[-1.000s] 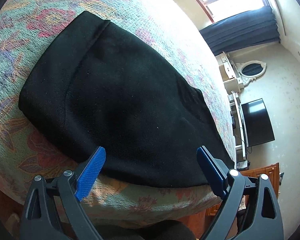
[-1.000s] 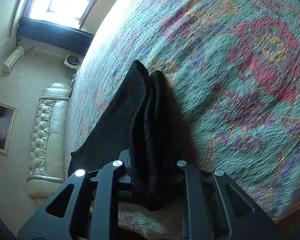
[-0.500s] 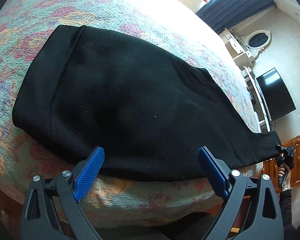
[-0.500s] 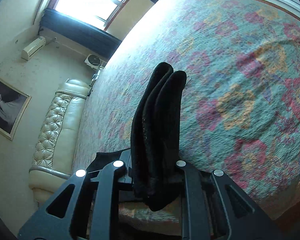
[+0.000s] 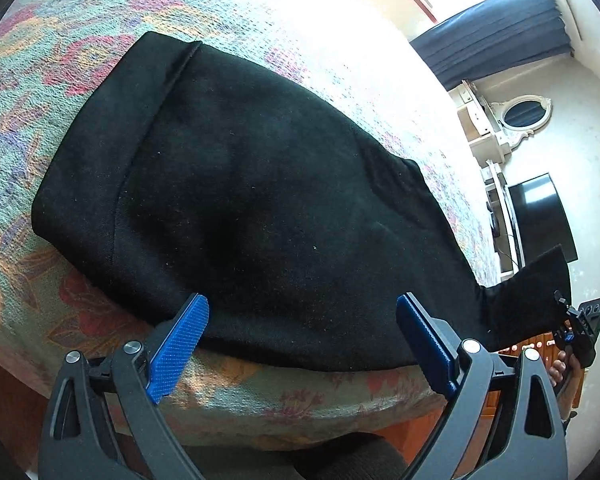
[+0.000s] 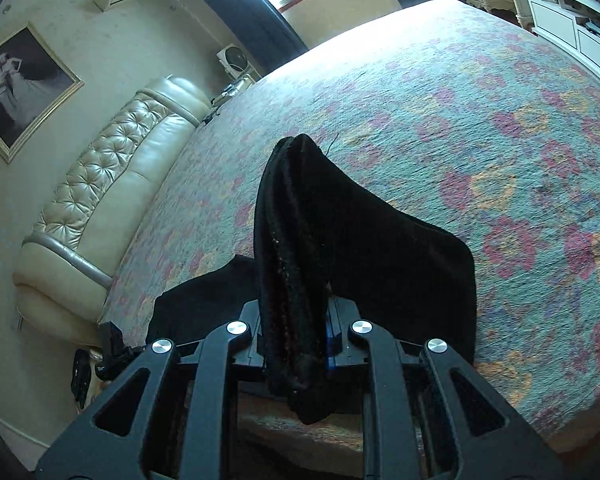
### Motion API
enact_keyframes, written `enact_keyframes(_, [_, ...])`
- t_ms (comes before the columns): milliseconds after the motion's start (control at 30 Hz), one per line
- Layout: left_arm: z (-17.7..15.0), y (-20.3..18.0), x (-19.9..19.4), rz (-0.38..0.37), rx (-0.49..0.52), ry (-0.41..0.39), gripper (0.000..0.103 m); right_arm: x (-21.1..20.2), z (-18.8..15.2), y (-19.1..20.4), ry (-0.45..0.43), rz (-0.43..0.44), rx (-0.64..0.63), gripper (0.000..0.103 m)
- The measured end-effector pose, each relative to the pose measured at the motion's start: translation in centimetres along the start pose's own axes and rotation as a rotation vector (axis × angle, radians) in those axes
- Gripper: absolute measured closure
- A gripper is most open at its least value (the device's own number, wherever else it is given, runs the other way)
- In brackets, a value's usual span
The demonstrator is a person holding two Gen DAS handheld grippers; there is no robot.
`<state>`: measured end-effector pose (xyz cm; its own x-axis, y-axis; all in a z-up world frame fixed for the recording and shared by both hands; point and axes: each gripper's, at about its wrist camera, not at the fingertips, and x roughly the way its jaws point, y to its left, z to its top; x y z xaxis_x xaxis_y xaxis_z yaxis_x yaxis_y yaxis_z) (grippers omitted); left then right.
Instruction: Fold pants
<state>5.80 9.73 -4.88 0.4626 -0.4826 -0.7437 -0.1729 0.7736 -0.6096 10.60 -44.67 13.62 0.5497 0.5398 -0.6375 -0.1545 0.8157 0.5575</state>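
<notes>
Pants ahead of gaping left tongs; hem pinched in right tongs.

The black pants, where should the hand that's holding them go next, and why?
Probably carry the lifted leg end over toward the waistband. The right gripper is shut on the leg end of the pants, raised off the bed, while the rest lies flat. The left gripper is open at the near edge, holding nothing.
</notes>
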Motion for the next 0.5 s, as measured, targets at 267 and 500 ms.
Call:
enact_keyframes(267, [-1.5,-3.9,-2.5,0.227,0.164,-0.185,0.01,8.6,-3.7,4.7,0.081,-0.062,-0.073,0.086])
enact_keyframes(500, [-1.9,-4.7,-3.7,0.416,0.25,-0.295,0.009,13.3,-6.3,7.0,0.128,-0.099,-0.102,0.086])
